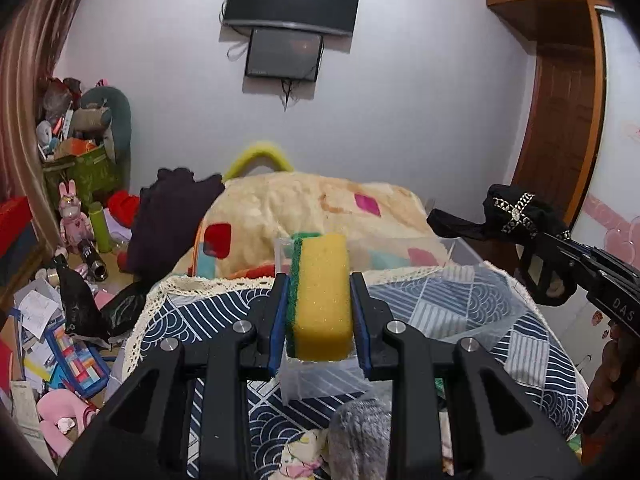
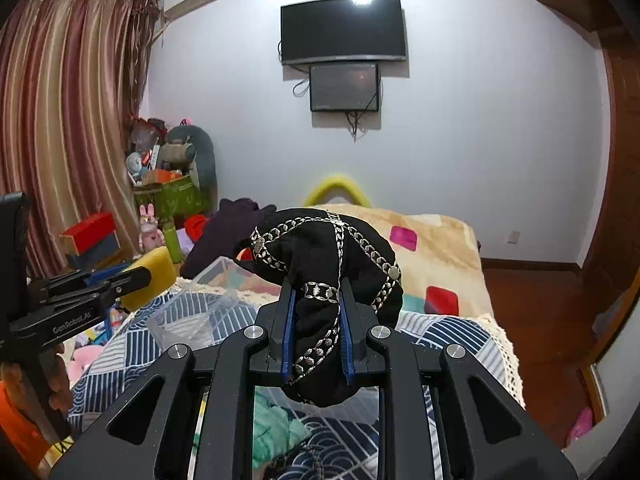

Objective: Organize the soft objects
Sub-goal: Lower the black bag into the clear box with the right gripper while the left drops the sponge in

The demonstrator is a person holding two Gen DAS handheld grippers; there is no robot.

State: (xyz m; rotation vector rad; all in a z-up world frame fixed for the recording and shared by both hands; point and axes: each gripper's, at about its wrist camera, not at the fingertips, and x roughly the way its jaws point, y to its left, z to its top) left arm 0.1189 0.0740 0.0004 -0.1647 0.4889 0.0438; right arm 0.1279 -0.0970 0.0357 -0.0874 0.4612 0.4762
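My left gripper [image 1: 319, 286] is shut on a yellow sponge [image 1: 324, 296] with a green scouring side, held upright above the bed. The same sponge [image 2: 150, 278] and the left gripper [image 2: 148, 280] show at the left of the right wrist view. My right gripper [image 2: 318, 304] is shut on a black cap [image 2: 328, 248] trimmed with silver chain. That black cap [image 1: 508, 216] hangs from the right gripper [image 1: 496, 220] at the right of the left wrist view. A clear plastic box [image 2: 208, 304] lies on the patterned quilt [image 1: 460, 308] below both.
A cream blanket [image 1: 320, 204] with coloured patches and a dark garment [image 1: 172, 216] lie at the far end of the bed. A grey furry item [image 1: 360, 436] and a green cloth [image 2: 276, 424] sit below the grippers. Cluttered floor at left; wooden door at right.
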